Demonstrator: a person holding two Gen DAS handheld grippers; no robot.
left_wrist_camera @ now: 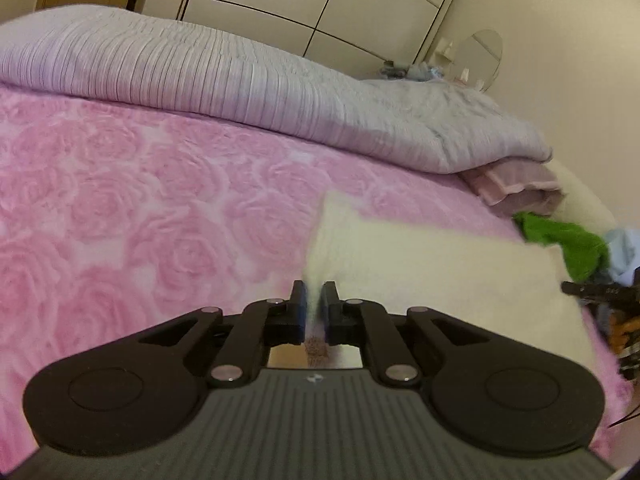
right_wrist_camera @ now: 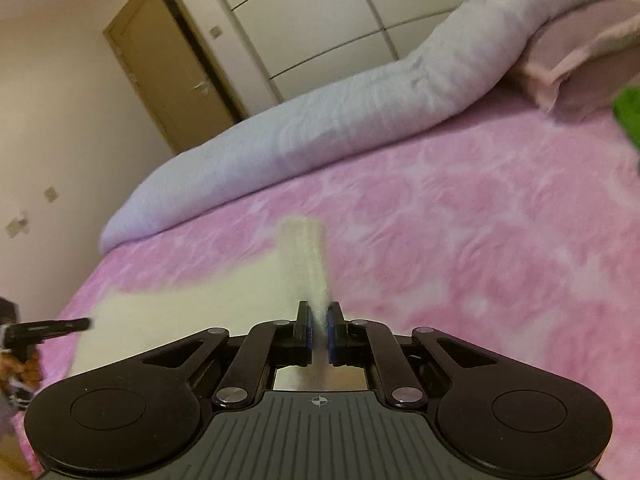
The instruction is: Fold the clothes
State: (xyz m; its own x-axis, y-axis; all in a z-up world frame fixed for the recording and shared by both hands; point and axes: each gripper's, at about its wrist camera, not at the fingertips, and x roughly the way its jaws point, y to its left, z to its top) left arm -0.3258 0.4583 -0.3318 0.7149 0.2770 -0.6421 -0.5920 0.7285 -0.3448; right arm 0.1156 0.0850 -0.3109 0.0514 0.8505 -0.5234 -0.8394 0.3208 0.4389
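A cream-white fuzzy cloth (left_wrist_camera: 440,268) is stretched above the pink rose-patterned bedspread (left_wrist_camera: 140,208). My left gripper (left_wrist_camera: 313,292) is shut on the cloth's left corner. My right gripper (right_wrist_camera: 319,312) is shut on another corner of the same cloth (right_wrist_camera: 192,304), which spreads away to the left in the right wrist view. Each view shows the other gripper's black tip at its edge: the right gripper (left_wrist_camera: 588,290) in the left wrist view, the left gripper (right_wrist_camera: 52,326) in the right wrist view. The cloth is blurred in both views.
A rolled lilac-grey quilt (left_wrist_camera: 240,80) lies along the far side of the bed. A mauve pillow (right_wrist_camera: 576,52) sits at its end. A green garment (left_wrist_camera: 568,240) and a light blue one (left_wrist_camera: 624,256) lie near the pillow. A wardrobe (left_wrist_camera: 340,4) and a door (right_wrist_camera: 168,64) stand behind.
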